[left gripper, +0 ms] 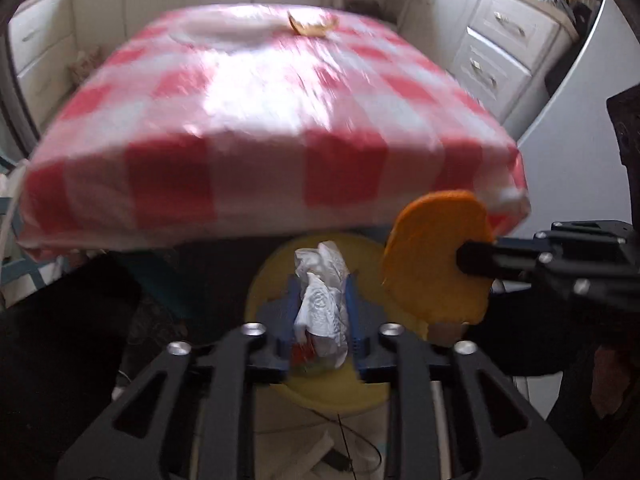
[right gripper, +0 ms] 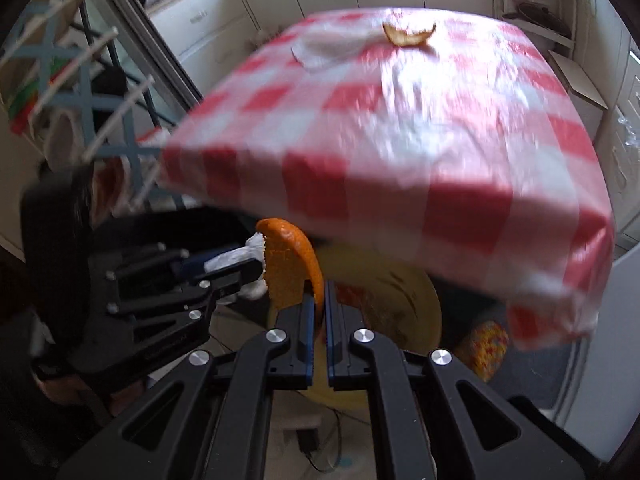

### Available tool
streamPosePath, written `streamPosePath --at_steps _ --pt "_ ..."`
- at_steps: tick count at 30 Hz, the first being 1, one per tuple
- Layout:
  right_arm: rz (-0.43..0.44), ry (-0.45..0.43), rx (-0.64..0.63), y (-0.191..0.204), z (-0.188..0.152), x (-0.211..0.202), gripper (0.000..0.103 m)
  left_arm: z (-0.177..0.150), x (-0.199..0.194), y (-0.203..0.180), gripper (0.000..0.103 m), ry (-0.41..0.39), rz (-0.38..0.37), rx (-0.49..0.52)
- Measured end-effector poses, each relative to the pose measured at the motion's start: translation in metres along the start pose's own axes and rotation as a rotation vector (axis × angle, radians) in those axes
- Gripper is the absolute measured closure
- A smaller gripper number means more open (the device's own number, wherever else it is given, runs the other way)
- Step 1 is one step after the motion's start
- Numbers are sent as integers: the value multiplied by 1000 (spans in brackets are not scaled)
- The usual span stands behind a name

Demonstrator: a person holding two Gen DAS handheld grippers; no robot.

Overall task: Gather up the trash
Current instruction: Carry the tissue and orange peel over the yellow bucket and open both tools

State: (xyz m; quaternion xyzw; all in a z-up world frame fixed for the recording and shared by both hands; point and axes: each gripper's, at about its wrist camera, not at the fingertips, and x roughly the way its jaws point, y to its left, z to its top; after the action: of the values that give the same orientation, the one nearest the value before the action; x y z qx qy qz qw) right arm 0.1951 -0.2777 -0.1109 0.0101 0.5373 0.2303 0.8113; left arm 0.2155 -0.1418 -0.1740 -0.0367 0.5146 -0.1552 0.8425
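Left gripper (left gripper: 321, 312), jaws flanking the crumpled tissue (left gripper: 322, 300); right gripper (right gripper: 318, 312), jaws clamped on orange peel (right gripper: 290, 268), both over the yellow bin (left gripper: 272, 292). Risk: neighbouring grippers collide, scattering trash past the rim; another peel (right gripper: 409, 36) remains on the worktop (right gripper: 400, 140).

**What is on the counter**

The counter (left gripper: 260, 120) wears a red and white checked cloth (right gripper: 440, 140). A curled bit of peel (right gripper: 409, 35) lies near its far edge. A white tissue (right gripper: 332, 46) lies just beside it.

Crumpled tissue (left gripper: 322, 300), orange peel (right gripper: 290, 268) above yellow bin (left gripper: 276, 276)
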Motion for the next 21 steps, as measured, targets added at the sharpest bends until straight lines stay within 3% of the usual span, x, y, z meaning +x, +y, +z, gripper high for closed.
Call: streamPosePath --at_steps 1,4,7,15,21 --pt "-26 41 -11 2 -5 9 97 -3 4 -1 51 24 2 -3" --pt "-72 89 -9 -3 -8 25 83 -10 7 -4 46 48 15 4" --pt "-61 71 33 -12 -2 26 76 -10 -6 -2 39 -2 26 0" --pt "-52 39 38 -10 3 29 62 -1 -29 6 37 -90 41 -34" --pt "-51 41 38 -8 -2 28 59 4 -42 13 37 -153 50 -52"
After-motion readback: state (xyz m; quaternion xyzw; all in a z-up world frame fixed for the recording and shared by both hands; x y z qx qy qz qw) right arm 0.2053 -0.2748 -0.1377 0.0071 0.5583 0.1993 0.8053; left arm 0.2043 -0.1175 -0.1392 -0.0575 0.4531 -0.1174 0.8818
